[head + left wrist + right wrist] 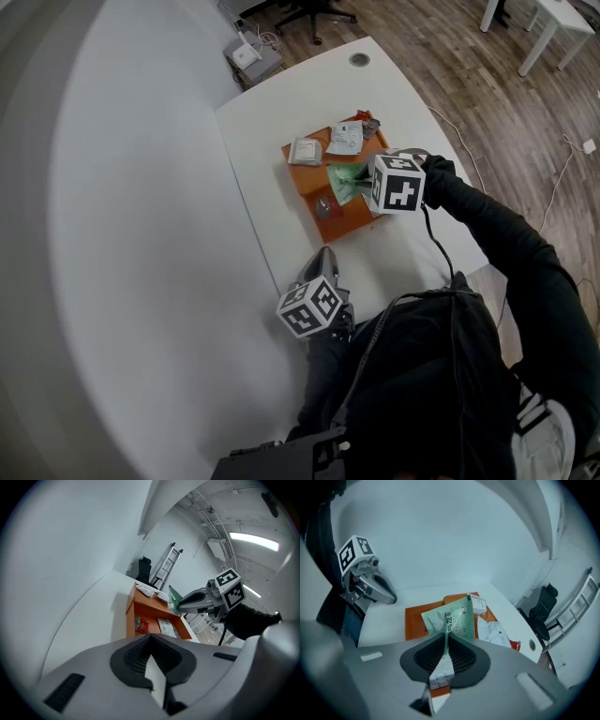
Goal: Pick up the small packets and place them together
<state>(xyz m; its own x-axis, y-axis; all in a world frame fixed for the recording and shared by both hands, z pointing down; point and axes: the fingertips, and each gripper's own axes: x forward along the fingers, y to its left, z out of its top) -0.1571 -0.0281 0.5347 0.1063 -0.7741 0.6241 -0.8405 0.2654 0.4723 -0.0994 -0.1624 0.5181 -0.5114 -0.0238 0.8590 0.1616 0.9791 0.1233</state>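
One packet is in hand. Your right gripper (444, 637) is clamped on the green packet (457, 617). The pads pinch its lower edge and the rest stands up past the jaw tips. In the left gripper view the green packet hangs in the air at the right gripper's tips, above the orange tray (140, 605) and clear of it. The head view puts it over the near-right part of the tray.

Your left gripper (324, 255) is empty: jaws closed tip to tip, nothing between them. It's over the white table (281, 98) just off the tray's near corner, pointing toward the tray. It's well apart from the right gripper. Can't tell if it touches the table.

On the tray:
- A white square packet (305, 150) lies at the far-left corner.
- A printed white packet (345, 139) lies beside it along the far edge. Can't tell if they touch.
- A small reddish packet (140, 623) and a flat printed packet (166, 626) lie on the near side, near each other but apart.
- A red-and-dark item (368, 122) sits at the far corner, too small to identify.
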